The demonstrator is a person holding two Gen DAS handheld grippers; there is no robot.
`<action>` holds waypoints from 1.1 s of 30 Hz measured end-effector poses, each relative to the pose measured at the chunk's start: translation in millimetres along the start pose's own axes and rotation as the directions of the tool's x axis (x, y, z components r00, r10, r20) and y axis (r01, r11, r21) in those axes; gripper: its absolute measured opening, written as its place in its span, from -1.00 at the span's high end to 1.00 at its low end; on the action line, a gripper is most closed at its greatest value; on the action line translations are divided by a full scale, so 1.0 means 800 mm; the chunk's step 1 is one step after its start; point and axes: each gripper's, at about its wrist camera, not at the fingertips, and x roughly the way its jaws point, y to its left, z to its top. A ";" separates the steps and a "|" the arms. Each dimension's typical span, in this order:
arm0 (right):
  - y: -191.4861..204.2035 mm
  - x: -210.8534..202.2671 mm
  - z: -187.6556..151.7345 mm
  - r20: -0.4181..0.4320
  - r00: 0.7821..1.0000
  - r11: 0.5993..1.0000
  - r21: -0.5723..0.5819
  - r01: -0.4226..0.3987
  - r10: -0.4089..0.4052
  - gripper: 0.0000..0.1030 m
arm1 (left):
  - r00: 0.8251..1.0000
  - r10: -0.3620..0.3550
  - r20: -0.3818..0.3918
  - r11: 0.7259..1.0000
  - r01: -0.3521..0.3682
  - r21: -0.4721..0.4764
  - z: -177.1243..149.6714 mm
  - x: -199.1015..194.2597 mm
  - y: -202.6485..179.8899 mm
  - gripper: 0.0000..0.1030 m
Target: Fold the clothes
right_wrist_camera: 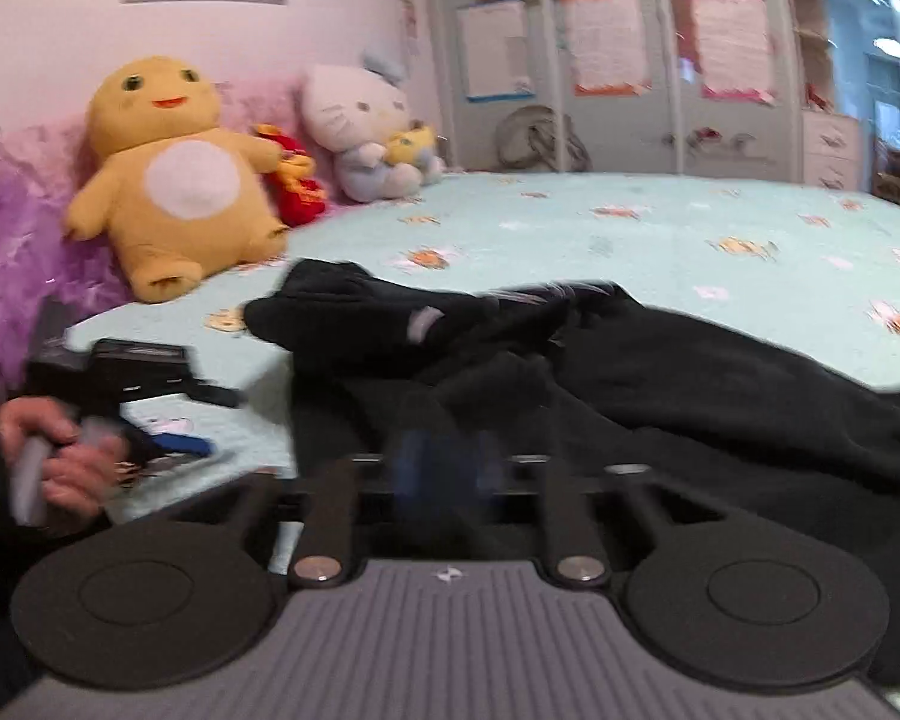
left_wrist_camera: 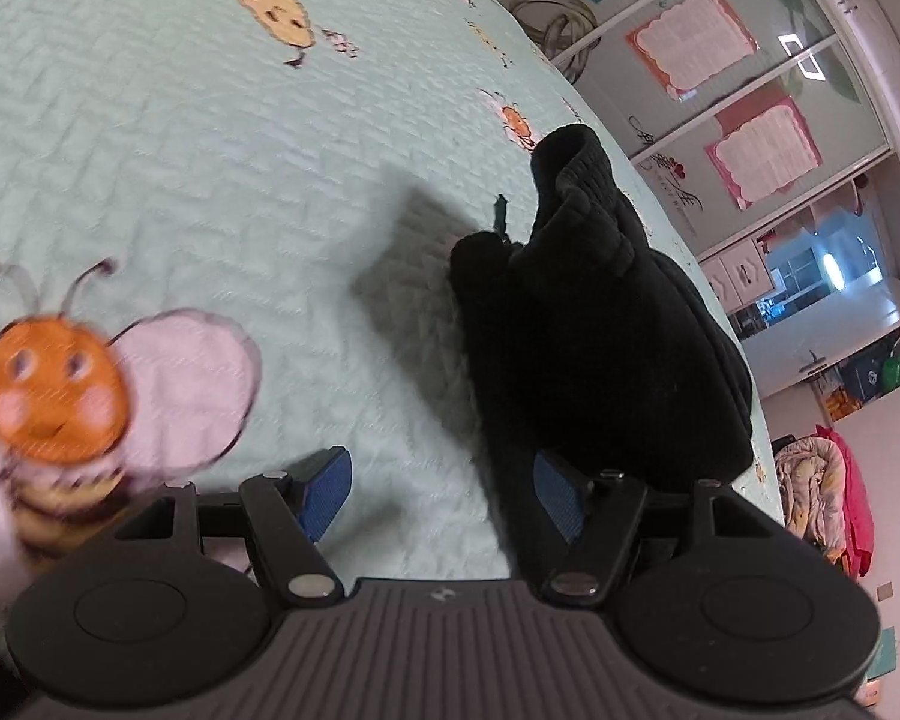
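A black garment lies bunched near the right edge of the mint quilted bed, its ribbed cuff sticking up. My left gripper is open just above the quilt. Its right blue pad rests against the garment's near edge, and nothing is between the pads. In the right wrist view the same garment spreads across the bed's front. My right gripper sits low in its folds, its blue fingers blurred and drawn close together on the cloth.
A person's hand grips the other gripper's handle at the left. A yellow plush, a white cat plush and a red toy sit at the head of the bed. A wardrobe stands beyond the bed.
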 end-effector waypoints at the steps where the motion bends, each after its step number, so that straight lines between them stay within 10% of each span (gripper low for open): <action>1: 0.010 0.002 0.003 0.019 1.000 0.999 -0.033 0.005 -0.004 -0.14 | 1.000 0.015 0.003 1.000 -0.015 0.003 0.005 0.008 -0.004 -0.37; 13: 0.089 0.197 0.060 -0.060 0.998 0.867 -0.498 -0.014 -0.018 -0.15 | 0.999 -0.031 0.039 1.000 0.031 0.005 0.018 0.052 -0.018 -0.41; 15: 0.100 0.236 0.070 -0.080 0.996 0.820 -0.573 -0.022 -0.030 0.16 | 0.998 -0.060 0.037 0.998 0.060 -0.010 0.019 0.051 -0.011 -0.41; 16: 0.101 0.256 0.079 -0.098 0.995 0.802 -0.597 -0.030 -0.036 1.00 | 0.997 -0.070 0.036 0.997 0.070 -0.015 0.020 0.052 -0.010 -0.41; 24: 0.000 0.345 0.243 -0.039 0.965 0.950 -0.192 0.247 -0.259 0.80 | 0.994 -0.096 0.047 0.995 0.096 0.002 0.028 0.061 -0.013 -0.41; 28: -0.010 0.275 0.187 -0.004 0.991 0.987 -0.082 0.135 -0.136 -0.09 | 0.994 -0.105 0.040 0.994 0.105 -0.011 0.038 0.071 -0.015 -0.41; 33: -0.024 0.176 0.095 -0.010 0.986 0.986 -0.006 0.167 -0.168 -0.10 | 0.995 -0.097 0.017 0.994 0.097 -0.042 0.061 0.103 -0.028 -0.43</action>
